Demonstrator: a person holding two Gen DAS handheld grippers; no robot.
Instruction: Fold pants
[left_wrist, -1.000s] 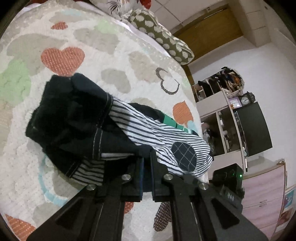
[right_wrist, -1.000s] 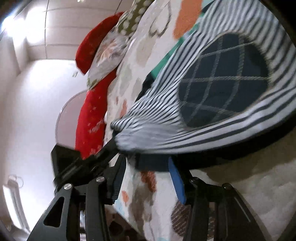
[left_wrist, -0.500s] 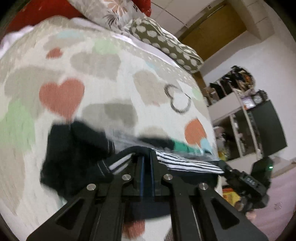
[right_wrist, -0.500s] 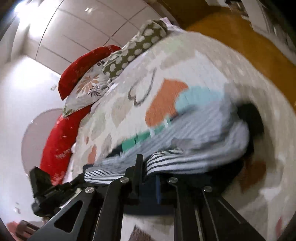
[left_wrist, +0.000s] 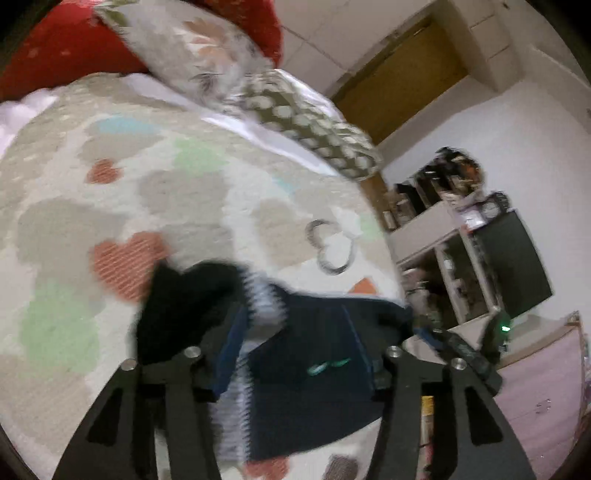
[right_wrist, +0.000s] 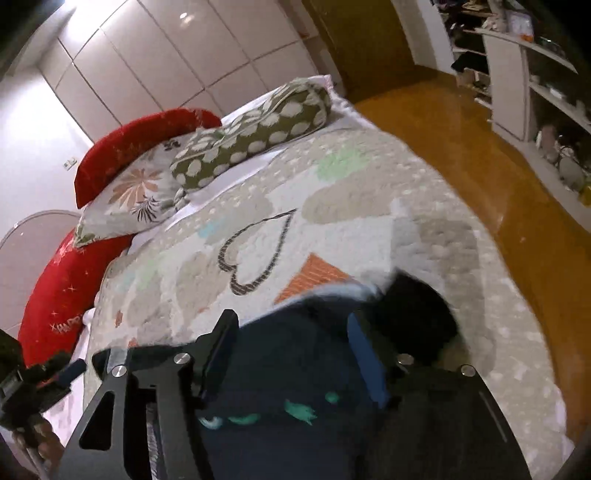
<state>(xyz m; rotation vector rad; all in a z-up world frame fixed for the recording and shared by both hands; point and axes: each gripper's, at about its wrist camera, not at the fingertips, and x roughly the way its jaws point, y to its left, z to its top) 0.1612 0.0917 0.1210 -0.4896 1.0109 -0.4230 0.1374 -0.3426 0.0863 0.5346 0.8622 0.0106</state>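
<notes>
The pants (left_wrist: 317, 406) lie bunched on the heart-patterned bedspread (left_wrist: 147, 203), dark navy side up with a striped lining edge (left_wrist: 266, 306) and a black part (left_wrist: 184, 302) at the left. My left gripper (left_wrist: 299, 354) hovers just over them, its jaws opening, and its blue pads stand apart from the cloth. In the right wrist view the same navy cloth (right_wrist: 288, 413) fills the space below my right gripper (right_wrist: 291, 350), whose jaws are also opening, with no grip on the fabric. The black part (right_wrist: 417, 314) sits at its right.
A dotted olive pillow (right_wrist: 255, 129), a floral pillow (right_wrist: 129, 192) and a red cushion (right_wrist: 122, 140) lie at the head of the bed. The bed's edge drops to a wooden floor (right_wrist: 461, 147). Shelves (left_wrist: 443, 240) stand beyond it.
Both grippers were shut on the pants' edge and carried it over the heap. Now both have let go and risen, and the cloth lies navy side up.
</notes>
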